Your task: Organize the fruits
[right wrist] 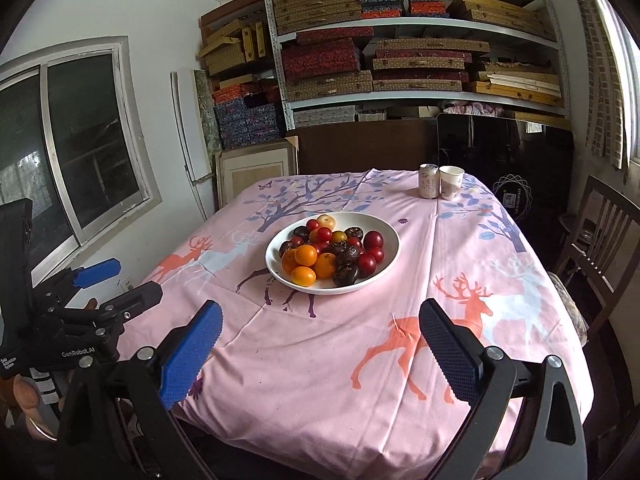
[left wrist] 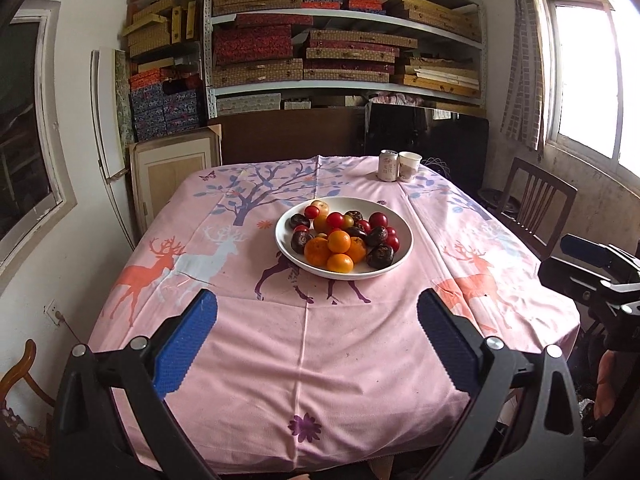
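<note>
A white bowl (left wrist: 400,226) (right wrist: 384,228) stands mid-table on a pink tablecloth with deer prints (left wrist: 304,344) (right wrist: 340,344). It holds several oranges (left wrist: 339,241) (right wrist: 306,255), red cherry tomatoes (left wrist: 334,219) (right wrist: 324,234) and dark brown fruits (left wrist: 379,256) (right wrist: 347,255), all mixed. My left gripper (left wrist: 318,312) is open and empty, over the near table edge, well short of the bowl. My right gripper (right wrist: 320,322) is open and empty, also short of the bowl. Each gripper shows at the edge of the other's view.
A drink can (left wrist: 387,165) (right wrist: 428,181) and a paper cup (left wrist: 409,166) (right wrist: 451,182) stand at the table's far right. A wooden chair (left wrist: 536,204) (right wrist: 600,240) stands to the right. Shelves of boxes (left wrist: 344,40) fill the back wall.
</note>
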`<state>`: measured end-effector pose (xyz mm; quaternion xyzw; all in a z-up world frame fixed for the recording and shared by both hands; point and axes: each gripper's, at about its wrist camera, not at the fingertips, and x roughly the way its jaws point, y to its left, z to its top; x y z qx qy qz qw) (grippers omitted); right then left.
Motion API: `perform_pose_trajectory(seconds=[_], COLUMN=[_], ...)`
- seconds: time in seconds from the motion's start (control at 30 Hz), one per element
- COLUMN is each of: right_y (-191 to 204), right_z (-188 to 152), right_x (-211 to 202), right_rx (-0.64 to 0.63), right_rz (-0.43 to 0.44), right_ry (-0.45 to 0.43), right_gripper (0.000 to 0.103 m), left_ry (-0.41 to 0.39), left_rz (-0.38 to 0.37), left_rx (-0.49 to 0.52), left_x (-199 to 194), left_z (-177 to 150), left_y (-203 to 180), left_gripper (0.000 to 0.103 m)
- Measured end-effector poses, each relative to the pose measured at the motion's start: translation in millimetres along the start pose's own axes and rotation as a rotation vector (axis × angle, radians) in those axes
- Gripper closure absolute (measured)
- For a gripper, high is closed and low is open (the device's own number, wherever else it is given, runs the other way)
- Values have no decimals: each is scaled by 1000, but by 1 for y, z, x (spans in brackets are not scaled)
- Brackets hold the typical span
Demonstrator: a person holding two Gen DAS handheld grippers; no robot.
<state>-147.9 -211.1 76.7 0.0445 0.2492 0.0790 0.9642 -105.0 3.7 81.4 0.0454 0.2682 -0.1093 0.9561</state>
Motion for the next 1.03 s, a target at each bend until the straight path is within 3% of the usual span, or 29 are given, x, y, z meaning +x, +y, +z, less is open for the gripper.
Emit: perform_pose_trajectory(seconds=[0.43, 0.6, 1.03], right_y=[3, 4, 1], right_z=[-6, -7, -10], right_x=[-2, 1, 8], right_rx=[5, 6, 13], right_rz=[9, 11, 8], right_ry=[8, 15, 34], right_gripper=[4, 4, 4], left_ry=[-12, -17, 29], left_rz=[9, 50, 31], left_rx=[10, 6, -32], left_x=[-4, 0, 15], left_z=[1, -1, -2], left_y=[-3, -2, 8], left_gripper=[5, 5, 5])
